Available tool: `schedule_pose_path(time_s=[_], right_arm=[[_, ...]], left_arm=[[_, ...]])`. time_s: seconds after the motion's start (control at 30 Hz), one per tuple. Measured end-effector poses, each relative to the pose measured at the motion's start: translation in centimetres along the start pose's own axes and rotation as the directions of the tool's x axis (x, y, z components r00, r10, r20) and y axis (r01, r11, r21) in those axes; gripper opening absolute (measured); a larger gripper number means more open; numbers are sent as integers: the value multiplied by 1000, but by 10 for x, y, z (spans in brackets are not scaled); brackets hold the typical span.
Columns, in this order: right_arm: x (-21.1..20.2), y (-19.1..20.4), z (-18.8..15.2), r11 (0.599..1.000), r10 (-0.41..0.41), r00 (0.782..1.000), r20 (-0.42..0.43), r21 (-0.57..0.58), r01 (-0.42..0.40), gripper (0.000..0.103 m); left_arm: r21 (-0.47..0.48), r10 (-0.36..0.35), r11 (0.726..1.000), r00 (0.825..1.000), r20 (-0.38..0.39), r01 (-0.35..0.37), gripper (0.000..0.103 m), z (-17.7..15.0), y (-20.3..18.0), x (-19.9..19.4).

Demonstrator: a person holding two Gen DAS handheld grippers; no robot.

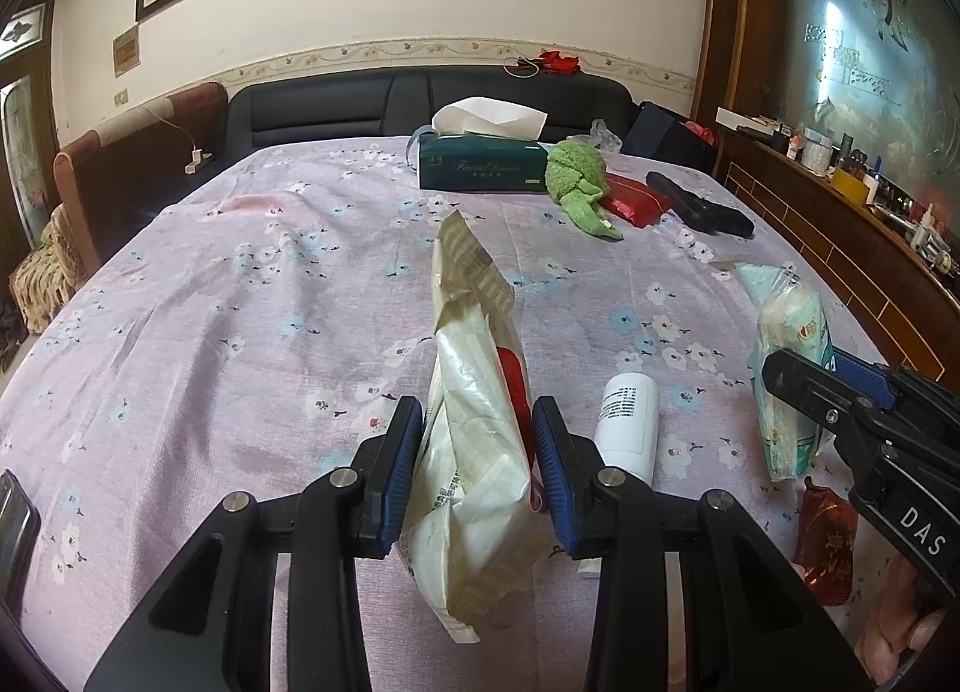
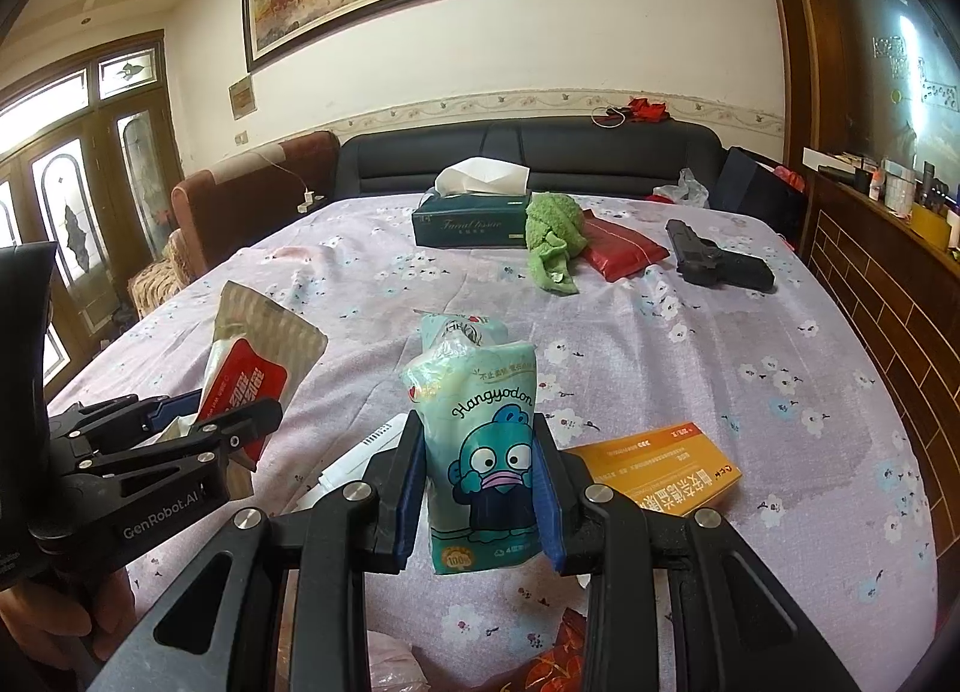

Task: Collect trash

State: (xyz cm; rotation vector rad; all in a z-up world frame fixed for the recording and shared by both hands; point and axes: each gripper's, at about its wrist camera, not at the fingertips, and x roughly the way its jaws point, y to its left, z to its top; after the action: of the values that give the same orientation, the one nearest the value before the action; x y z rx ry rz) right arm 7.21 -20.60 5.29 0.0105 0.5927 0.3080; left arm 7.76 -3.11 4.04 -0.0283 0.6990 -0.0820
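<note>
Left gripper (image 1: 474, 446) clamped on a crumpled cream-and-red snack bag (image 1: 474, 392), held upright above the flowered bedsheet (image 1: 240, 302); a white bottle (image 1: 627, 422) lies on the sheet just beside its right finger. Right gripper (image 2: 477, 479) pinching a teal Hangyodon tissue pack (image 2: 480, 446), also lifted upright, with an orange box (image 2: 654, 470) lying flat on the sheet near its right finger. Far side of the bed: green tissue box (image 2: 468, 221), green plush (image 2: 552, 242), red pouch (image 2: 624, 254), black toy pistol (image 2: 714, 263), all untouched.
</note>
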Motion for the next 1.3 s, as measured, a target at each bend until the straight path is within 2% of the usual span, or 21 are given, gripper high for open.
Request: schedule_pose_path(time_s=[0.43,0.6,0.7,0.9,1.07,1.3], right_arm=[[0,0,-1,1000,-9,1000,10,8,9,34],[-5,-2,1,998,-61,997,47,13,60,34],[-10,-8,4,995,-80,996,43,60,78,34],[-57,-6,-7,987,-96,993,61,133,88,34],[-109,0,-30,984,-87,995,58,162,77,34],[-167,-10,-54,975,-122,990,70,193,106,35]], left_arm=[[-1,33,999,999,16,-33,36,1,0,-2],[-5,57,998,998,41,-57,36,2,2,-5],[-8,78,997,995,55,-77,36,2,4,-7],[-24,109,994,991,80,-108,36,4,9,-12],[-15,100,995,991,93,-99,36,4,5,-23],[42,23,999,995,98,-28,37,-20,-10,-73]])
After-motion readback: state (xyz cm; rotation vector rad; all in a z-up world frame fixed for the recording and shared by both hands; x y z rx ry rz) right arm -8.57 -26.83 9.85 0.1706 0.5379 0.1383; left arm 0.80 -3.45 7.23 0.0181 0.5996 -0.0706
